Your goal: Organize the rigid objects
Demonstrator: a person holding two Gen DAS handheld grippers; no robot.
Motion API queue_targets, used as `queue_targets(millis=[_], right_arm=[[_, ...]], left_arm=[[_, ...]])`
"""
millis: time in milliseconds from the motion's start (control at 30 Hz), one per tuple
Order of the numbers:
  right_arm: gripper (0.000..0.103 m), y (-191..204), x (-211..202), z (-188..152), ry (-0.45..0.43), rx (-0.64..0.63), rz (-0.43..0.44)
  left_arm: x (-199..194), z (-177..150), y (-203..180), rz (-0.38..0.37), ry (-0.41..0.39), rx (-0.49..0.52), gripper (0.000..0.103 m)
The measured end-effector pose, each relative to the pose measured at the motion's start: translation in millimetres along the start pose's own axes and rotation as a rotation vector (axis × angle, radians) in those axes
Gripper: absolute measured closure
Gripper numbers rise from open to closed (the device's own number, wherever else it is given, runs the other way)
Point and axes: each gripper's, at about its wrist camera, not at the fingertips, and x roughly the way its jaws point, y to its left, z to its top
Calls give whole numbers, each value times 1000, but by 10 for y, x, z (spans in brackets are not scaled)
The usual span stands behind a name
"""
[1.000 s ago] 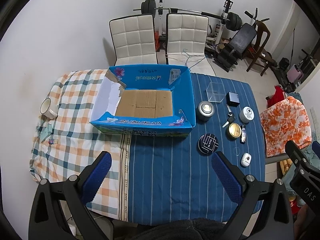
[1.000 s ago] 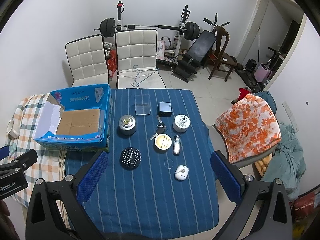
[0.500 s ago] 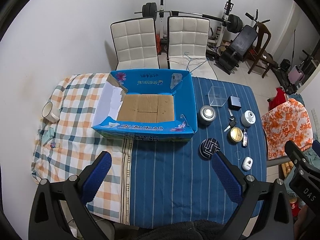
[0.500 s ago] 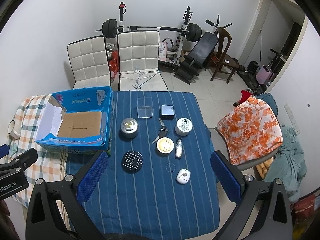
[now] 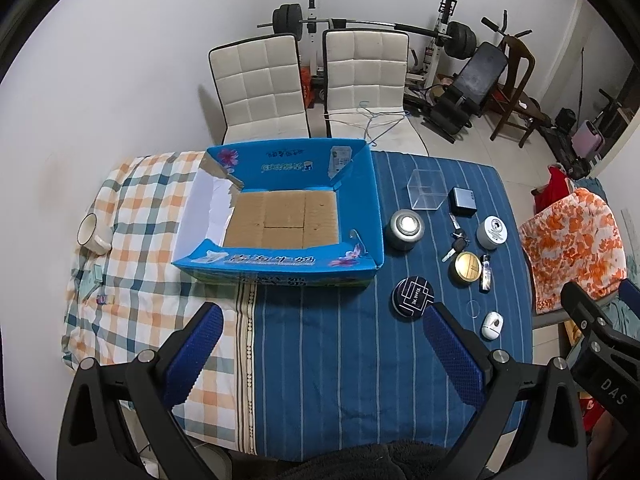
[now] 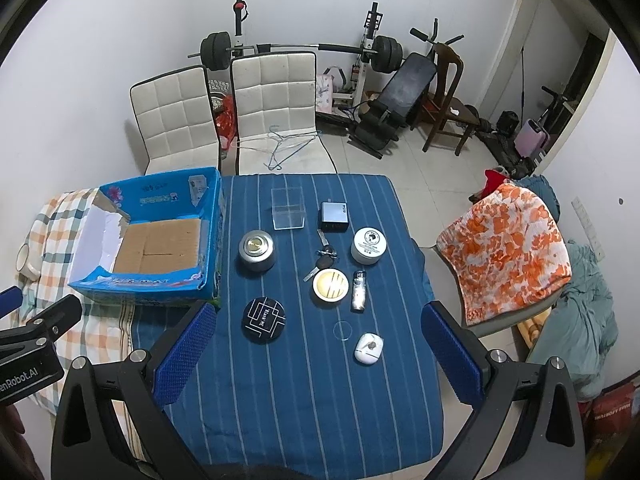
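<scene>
Readable writing is scarce: the round black tin with white line pattern (image 6: 264, 321) carries small white lettering that looks like "Blank ME", the body of the left gripper (image 5: 320, 344) shows "nRobot.AI" in the right wrist view, and the right gripper (image 6: 318, 350) shows "DAS" in the left wrist view. The open blue cardboard box (image 5: 280, 216) has white print on its walls, too small to read (characters, it seems), and a bare brown floor.

Both grippers hang above the near edge of the bench (image 6: 304, 400), fingers (image 6: 186, 354) spread wide and grasping nothing.

Right of the box, on the blue striped cloth, lie the clear plastic cube (image 6: 287, 208), dark grey square charger (image 6: 333, 217), silver round tin (image 6: 257, 250), bunch of keys (image 6: 322, 262), white round jar with printed lid (image 6: 369, 245), gold-lidded round tin (image 6: 330, 287), small clear lighter (image 6: 359, 291) and white oval case (image 6: 368, 349), each apart from the box.

The bench's left part wears an orange and teal checked cloth (image 5: 132, 240) with a white mug (image 5: 91, 234). Behind stand two white padded chairs (image 5: 260, 88), a barbell rack (image 6: 296, 48) and a white wall.
</scene>
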Motion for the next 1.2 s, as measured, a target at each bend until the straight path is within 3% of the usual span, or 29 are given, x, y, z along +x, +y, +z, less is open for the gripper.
queue_targets(millis=[200,333,500,600,767,867,967,1133,1200], right_arm=[[0,-263,281,127,53,49,22],[0,-614,735,370,103,86,-15],[0,-1073,1661,704,219,124,-40],[0,-1261,2366,869,310,146,-21],[0,-1505,3559,991,455,220,21],[0,-1537,4063,961,544,258,45],[0,-1508,4411,927,591,269,68],[1,-1492,4680,879,635,272,73],[4,-1508,4729,858,652,274,68]], left_arm=[[161,168,-210,-43,0,39,0],[397,536,-545,-102,-24,88,0],[927,1038,-1064,-146,-20,173,0],[1479,1359,-1363,-185,66,177,0],[2461,1700,-1816,-148,232,215,0],[3010,1804,-2002,-126,334,215,0],[3466,1849,-2116,-118,421,198,0],[3973,1833,-2199,-84,525,200,0],[4119,1808,-2203,-79,555,204,5]])
